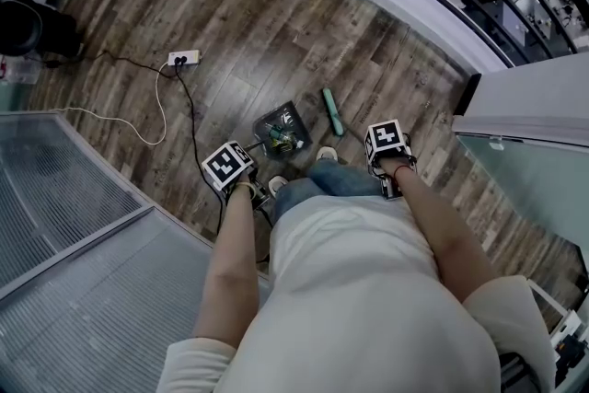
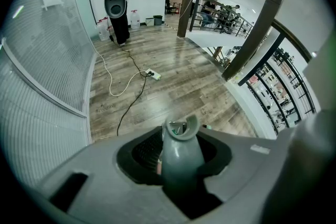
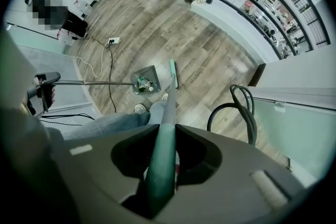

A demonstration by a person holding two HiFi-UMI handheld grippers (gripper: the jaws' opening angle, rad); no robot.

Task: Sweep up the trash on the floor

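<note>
L gripper [image 2: 181, 165] is clamping the grey dustpan handle [image 2: 180, 144]. R gripper [image 3: 161, 170] is gripping the green broom handle [image 3: 167, 123]. Further out, the dustpan [image 1: 274, 116] is sitting on the wood floor [image 1: 276, 23] w/ trash [image 1: 284, 141] inside and the broom head [image 1: 331, 111] lying just beside it. A power strip [image 1: 183, 59] is lying beyond.

The person wears a cream shirt [image 1: 359, 290], blue jeans [image 1: 336, 181] and pale shoes [image 1: 326, 154]. The left gripper [image 2: 181, 162] and right gripper [image 3: 163, 165] have matte grey shells. Each carries a white cube [image 1: 227, 165] with black square markers. A black cable [image 3: 239, 107] loops beside the right gripper.
</note>
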